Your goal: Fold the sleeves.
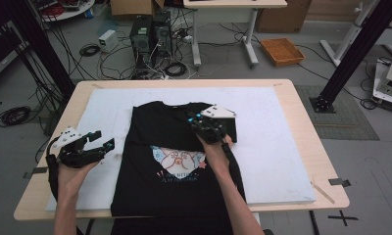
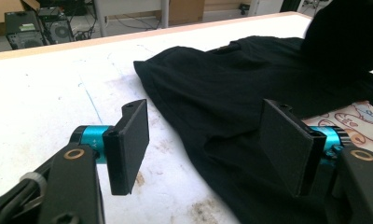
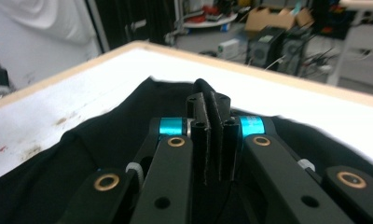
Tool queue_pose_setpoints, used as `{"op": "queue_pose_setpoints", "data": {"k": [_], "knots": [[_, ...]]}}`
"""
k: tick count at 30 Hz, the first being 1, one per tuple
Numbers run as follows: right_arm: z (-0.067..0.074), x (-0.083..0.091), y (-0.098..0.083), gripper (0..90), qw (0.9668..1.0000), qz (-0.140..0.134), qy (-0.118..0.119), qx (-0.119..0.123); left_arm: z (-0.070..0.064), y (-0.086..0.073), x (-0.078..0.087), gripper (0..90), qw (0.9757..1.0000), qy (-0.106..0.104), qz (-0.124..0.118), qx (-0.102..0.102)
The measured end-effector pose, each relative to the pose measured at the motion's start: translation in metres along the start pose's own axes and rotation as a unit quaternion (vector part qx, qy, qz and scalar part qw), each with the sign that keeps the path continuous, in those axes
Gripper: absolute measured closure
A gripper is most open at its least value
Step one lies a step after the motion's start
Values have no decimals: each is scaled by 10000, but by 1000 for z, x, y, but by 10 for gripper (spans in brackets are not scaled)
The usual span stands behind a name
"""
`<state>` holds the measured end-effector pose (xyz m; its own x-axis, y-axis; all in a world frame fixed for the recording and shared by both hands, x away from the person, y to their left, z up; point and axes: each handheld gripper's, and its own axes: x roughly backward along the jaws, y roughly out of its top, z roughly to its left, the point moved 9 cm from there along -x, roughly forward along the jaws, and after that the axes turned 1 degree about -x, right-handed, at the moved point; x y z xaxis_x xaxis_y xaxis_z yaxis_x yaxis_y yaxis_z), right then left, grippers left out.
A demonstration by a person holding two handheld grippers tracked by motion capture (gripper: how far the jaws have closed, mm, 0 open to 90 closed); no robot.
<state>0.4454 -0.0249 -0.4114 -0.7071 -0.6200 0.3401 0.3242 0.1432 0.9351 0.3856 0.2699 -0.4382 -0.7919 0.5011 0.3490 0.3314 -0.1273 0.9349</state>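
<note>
Shirt: black cotton T-shirt (image 1: 155, 147) with cartoon print – soft, limp; best pinched at an edge.
Right gripper (image 1: 209, 128): clamped on a fold of it.
Left gripper (image 1: 97, 142): gaped wide, empty – left of shirt.

A T-shirt (image 1: 177, 161) lies spread on a foam mat (image 1: 272, 147) that covers most of the tabletop (image 1: 309, 142). The left hand-held gripper (image 1: 102, 139) sits just left of the shirt, over the mat. The right hand-held gripper (image 1: 208, 126) is over the shirt's upper right part, pinching a fold of its cloth. Beyond the tabletop's far edge, computer towers (image 1: 150, 32) stand on the floor (image 1: 223, 54).
</note>
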Motion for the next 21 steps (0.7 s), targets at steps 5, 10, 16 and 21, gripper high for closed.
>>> {"op": "queue_pose_setpoints", "data": {"k": [5,10,16,21], "knots": [[25,-41,-21,874,9985,499,227,39,3,-1,2,338,10000,43,-4,32],[38,-58,-30,873,9970,699,311,139,5,-1,4,338,10000,67,-19,47],[59,-69,-36,873,9952,780,547,227,5,-1,3,338,10000,79,-4,39],[67,-81,-42,869,9940,896,584,234,4,-1,3,338,10000,77,6,30]]}}
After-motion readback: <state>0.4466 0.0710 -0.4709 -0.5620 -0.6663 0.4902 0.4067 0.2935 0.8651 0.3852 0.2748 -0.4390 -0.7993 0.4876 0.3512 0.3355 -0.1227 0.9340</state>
